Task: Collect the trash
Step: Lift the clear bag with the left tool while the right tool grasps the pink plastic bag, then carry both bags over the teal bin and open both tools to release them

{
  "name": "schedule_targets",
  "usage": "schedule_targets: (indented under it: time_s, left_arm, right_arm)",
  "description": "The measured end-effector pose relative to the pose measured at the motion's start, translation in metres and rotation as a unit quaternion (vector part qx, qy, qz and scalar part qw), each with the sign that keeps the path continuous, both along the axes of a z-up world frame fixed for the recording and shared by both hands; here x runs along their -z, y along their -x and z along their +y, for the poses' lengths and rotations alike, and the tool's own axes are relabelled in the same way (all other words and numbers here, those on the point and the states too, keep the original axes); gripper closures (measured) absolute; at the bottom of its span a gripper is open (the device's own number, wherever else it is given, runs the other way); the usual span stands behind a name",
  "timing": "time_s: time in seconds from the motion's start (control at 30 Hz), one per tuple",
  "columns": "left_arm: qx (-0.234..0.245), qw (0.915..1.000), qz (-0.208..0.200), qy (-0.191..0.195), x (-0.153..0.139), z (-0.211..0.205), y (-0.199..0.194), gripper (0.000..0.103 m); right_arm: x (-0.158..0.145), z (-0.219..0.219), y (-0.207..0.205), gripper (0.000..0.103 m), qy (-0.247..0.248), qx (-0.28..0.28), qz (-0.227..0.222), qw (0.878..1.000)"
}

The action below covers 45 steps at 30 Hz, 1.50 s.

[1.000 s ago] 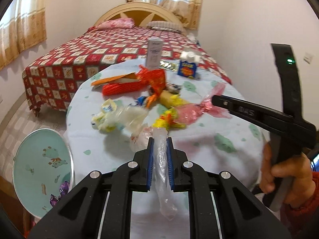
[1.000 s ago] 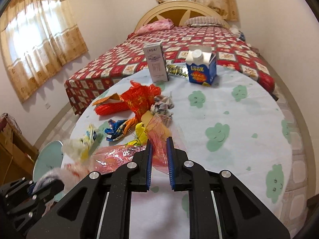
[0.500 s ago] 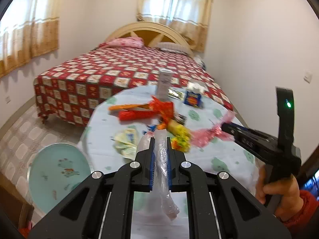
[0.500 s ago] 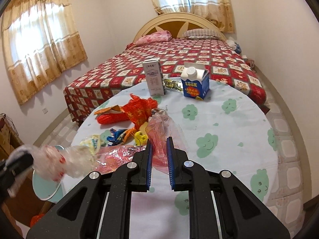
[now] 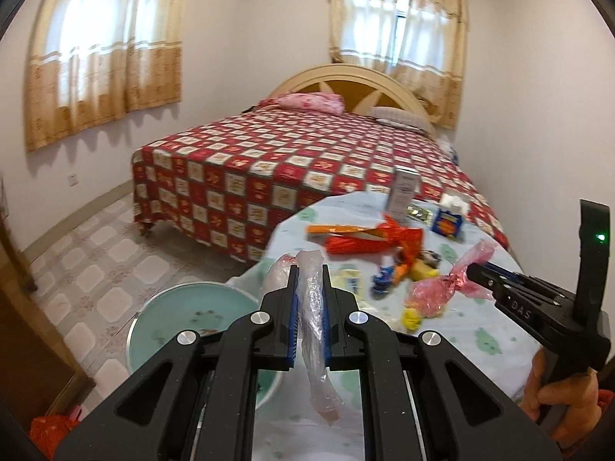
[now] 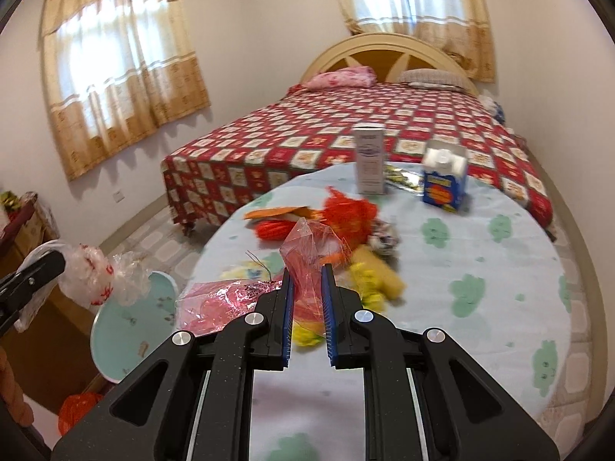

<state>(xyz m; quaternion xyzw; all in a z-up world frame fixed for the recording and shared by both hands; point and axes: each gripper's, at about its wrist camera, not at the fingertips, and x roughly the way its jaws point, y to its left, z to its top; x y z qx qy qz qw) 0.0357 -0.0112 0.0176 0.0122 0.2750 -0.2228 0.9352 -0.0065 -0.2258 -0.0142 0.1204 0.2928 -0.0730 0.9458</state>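
Running lengthwise between the left gripper (image 5: 308, 273) fingers, the clamped clear plastic bag (image 5: 313, 319) now hangs above the teal bin (image 5: 184, 307); the right gripper (image 6: 306, 273) pinches the pink wrapper (image 6: 307, 253), lifted higher.

A bed (image 6: 384, 130) with a red checked cover fills mid-frame; curtains (image 6: 119, 77) hang upper left; a pink pillow (image 6: 342, 77) lies by the headboard (image 6: 388, 52).

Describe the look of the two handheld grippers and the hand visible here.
Both the left gripper and right gripper are matte black with silver bolts and blue ribbed pads. The right one's upright post shows a green light. The bare hand wears a red-orange cuff.
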Motion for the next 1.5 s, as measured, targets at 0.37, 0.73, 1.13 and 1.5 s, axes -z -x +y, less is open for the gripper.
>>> schedule_targets:
  time_s: [0.37, 0.73, 1.13, 1.5]
  left_arm:
    - [-0.065, 0.9978, 0.009, -0.008, 0.013, 0.043, -0.018, 0.094]
    - [-0.111, 0.9934, 0.022, -0.018, 0.032, 0.067, -0.035, 0.094]
    - [-0.142, 0.9887, 0.042, -0.022, 0.051, 0.079, -0.047, 0.094]
    - [-0.156, 0.9855, 0.063, -0.024, 0.067, 0.086, -0.056, 0.094]
  right_arm:
    - [0.005, 0.060, -0.033, 0.088, 0.007, -0.063, 0.010, 0.998]
    - [0.013, 0.098, -0.053, 0.088, 0.015, -0.100, 0.022, 0.995]
    - [0.026, 0.130, -0.074, 0.088, 0.030, -0.136, 0.034, 0.990]
    - [0.046, 0.150, -0.095, 0.088, 0.034, -0.155, 0.058, 0.986]
